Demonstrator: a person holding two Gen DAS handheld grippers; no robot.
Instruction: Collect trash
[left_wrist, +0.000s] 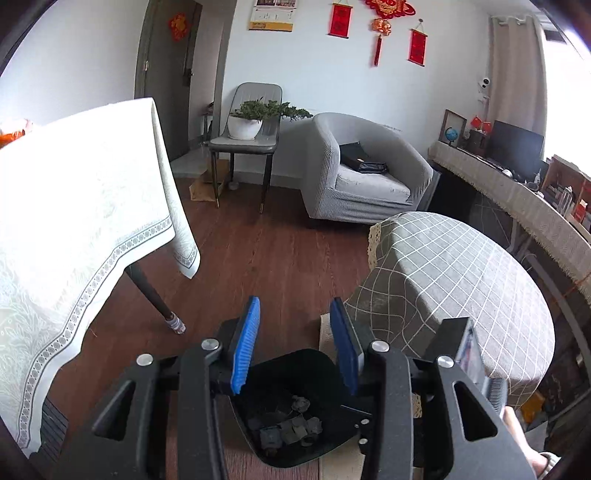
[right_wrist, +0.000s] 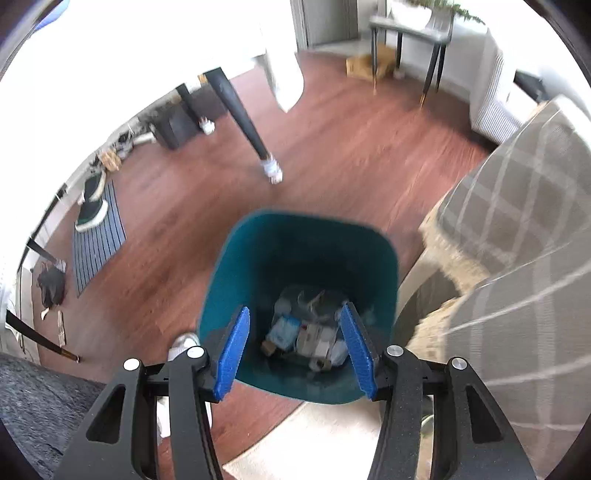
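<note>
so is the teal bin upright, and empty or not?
Upright and partly filled. The teal bin stands on the wood floor, mouth up, with crumpled wrappers and packets covering only its bottom.

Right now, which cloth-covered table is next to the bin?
The grey checked table, right beside the teal bin. The white-clothed table stands farther off across the bare floor.

The left gripper is a matte black plastic linkage of angular arms with triangular cut-outs, joined by round silver screw heads, ending in two flat fingers faced with ribbed blue pads. The right gripper is built identically, with matching blue pads.
</note>
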